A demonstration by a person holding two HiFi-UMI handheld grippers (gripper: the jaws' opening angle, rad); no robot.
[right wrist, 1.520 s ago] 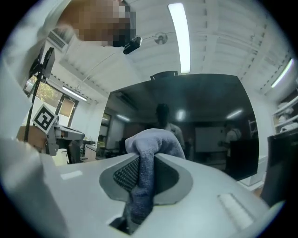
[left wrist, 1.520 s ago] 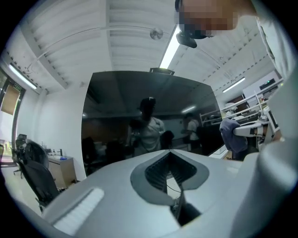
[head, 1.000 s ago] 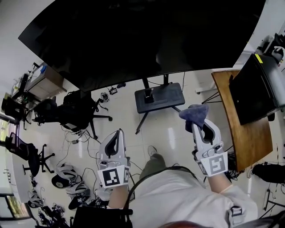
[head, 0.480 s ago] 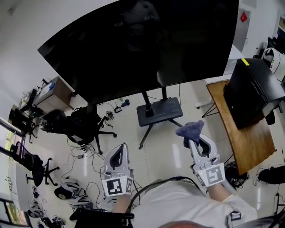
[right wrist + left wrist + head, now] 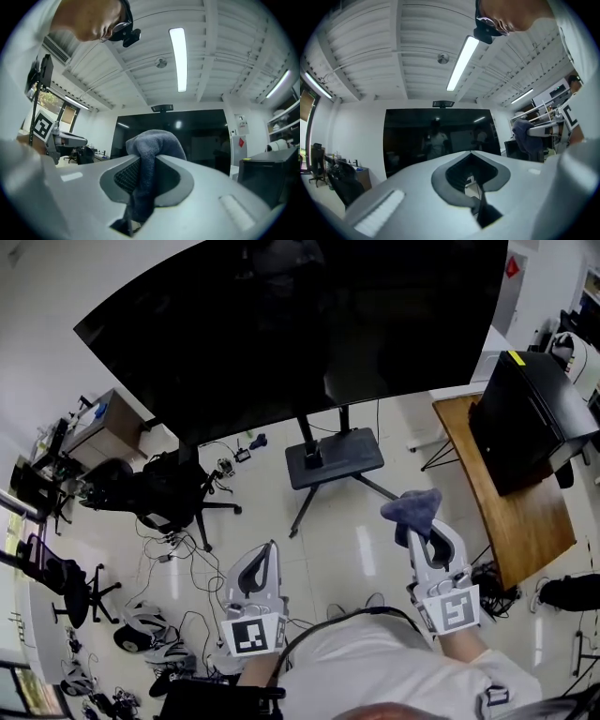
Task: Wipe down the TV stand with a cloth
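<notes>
Head view: right gripper [image 5: 422, 532] clamped on bunched blue-grey cloth [image 5: 411, 506], left gripper [image 5: 269, 547] closed, empty; likely risk: rubbing friction pulling cloth free.

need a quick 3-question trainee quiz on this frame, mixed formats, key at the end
1. True or false: the left gripper holds the cloth.
2. Where is the cloth? A) lying on the floor B) clamped in the right gripper C) on the wooden desk
3. Fill in: the cloth is ___ (touching / apart from) the TV stand's base.
Key: 1 false; 2 B; 3 apart from.
</notes>
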